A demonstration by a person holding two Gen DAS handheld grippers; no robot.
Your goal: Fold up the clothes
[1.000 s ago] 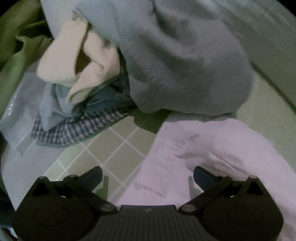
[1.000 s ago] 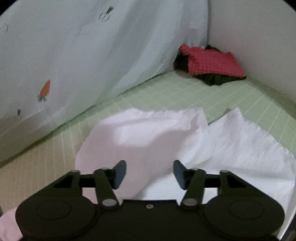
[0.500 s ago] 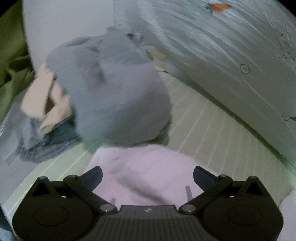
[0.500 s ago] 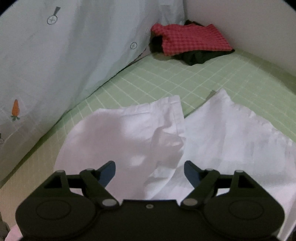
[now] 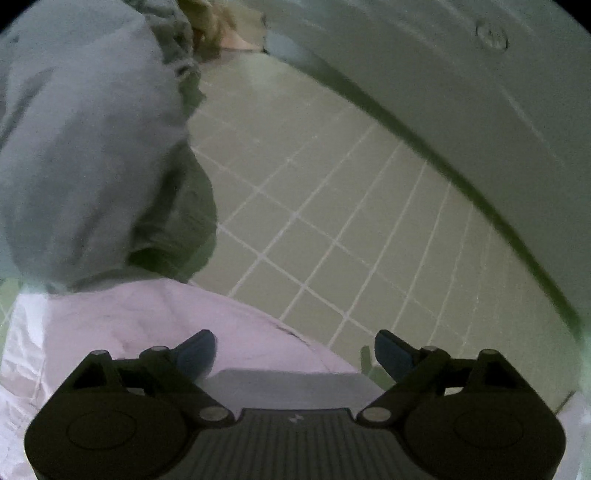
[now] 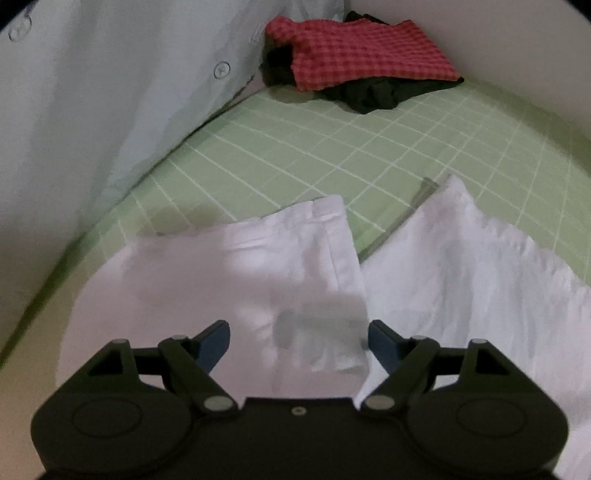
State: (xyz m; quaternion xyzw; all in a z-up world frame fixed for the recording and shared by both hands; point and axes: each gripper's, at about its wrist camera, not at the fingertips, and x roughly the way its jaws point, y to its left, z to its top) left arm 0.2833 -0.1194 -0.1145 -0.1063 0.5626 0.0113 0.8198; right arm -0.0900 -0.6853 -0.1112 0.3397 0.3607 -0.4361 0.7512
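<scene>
A white garment [image 6: 295, 266] lies spread on the green checked sheet [image 6: 332, 155], with two panels or legs pointing away from me. My right gripper [image 6: 297, 341] is open just above the near part of the left panel. In the left wrist view the same pale garment [image 5: 122, 325] lies under my left gripper [image 5: 295, 350], which is open, its left finger over the cloth and its right finger over bare sheet [image 5: 332, 221].
A grey garment [image 5: 85, 147] bulks at the left of the left wrist view, with beige cloth [image 5: 221, 26] behind it. A red checked cloth [image 6: 362, 51] on dark clothes [image 6: 373, 92] lies in the far corner. A pale curtain [image 6: 92, 92] runs along the left.
My left gripper has swung right, away from the clothes pile, toward the garment's edge and the curtain. My right gripper has opened wider and moved forward over the white garment.
</scene>
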